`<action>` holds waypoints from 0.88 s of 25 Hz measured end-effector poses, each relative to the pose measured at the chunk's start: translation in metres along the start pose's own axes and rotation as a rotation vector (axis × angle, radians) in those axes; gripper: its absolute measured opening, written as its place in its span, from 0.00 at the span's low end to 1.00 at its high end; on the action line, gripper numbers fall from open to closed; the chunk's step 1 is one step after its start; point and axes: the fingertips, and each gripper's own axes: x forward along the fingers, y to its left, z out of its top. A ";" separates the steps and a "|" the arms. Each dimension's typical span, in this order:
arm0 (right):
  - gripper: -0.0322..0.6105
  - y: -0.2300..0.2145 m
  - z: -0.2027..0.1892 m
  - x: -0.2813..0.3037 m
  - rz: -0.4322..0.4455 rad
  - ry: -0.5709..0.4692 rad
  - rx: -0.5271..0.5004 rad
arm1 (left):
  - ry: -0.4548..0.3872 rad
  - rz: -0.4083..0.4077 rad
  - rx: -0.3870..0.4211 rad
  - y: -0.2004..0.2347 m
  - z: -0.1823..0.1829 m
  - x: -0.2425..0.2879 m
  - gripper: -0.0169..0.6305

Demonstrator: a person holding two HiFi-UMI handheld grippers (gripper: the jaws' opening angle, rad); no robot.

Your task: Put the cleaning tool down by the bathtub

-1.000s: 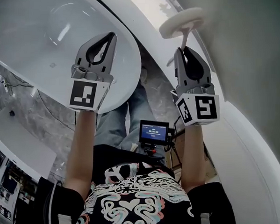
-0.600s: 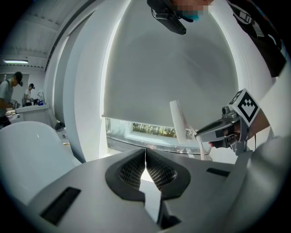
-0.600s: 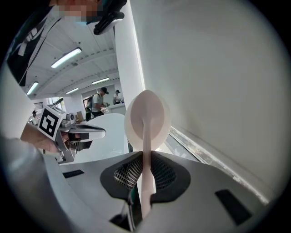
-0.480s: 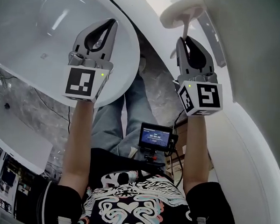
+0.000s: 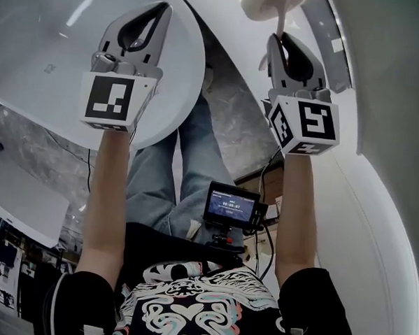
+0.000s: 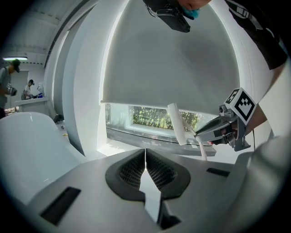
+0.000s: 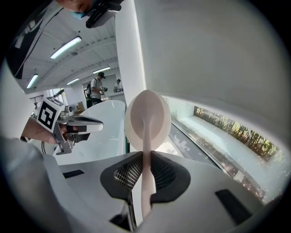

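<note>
The cleaning tool [image 5: 279, 20] is cream, with a round flat head on a thin handle. My right gripper [image 5: 278, 38] is shut on that handle, and the head rises past the jaws at the top edge of the head view. In the right gripper view the tool's head [image 7: 148, 119] stands upright just beyond my right gripper [image 7: 146, 157]. My left gripper [image 5: 164, 7] is shut with nothing in it, held over the white bathtub [image 5: 54, 57]. The left gripper view shows the tool [image 6: 176, 124] edge-on, off to the right of my left gripper [image 6: 145, 152].
A small monitor [image 5: 230, 205] hangs at the person's chest. A white curved wall [image 5: 395, 103] fills the right side. A window with a lowered blind [image 6: 150, 116] lies ahead. Marbled floor [image 5: 232, 129] runs between tub and wall. Two people [image 7: 96, 88] stand far off.
Both grippers have risen toward the top of the head view, the left one also drifting left. The tool's head now sits partly past the top edge. Both stay shut.
</note>
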 end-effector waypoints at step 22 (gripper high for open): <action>0.16 -0.014 -0.075 0.060 -0.011 0.147 -0.035 | 0.030 -0.001 -0.054 0.003 -0.065 0.019 0.05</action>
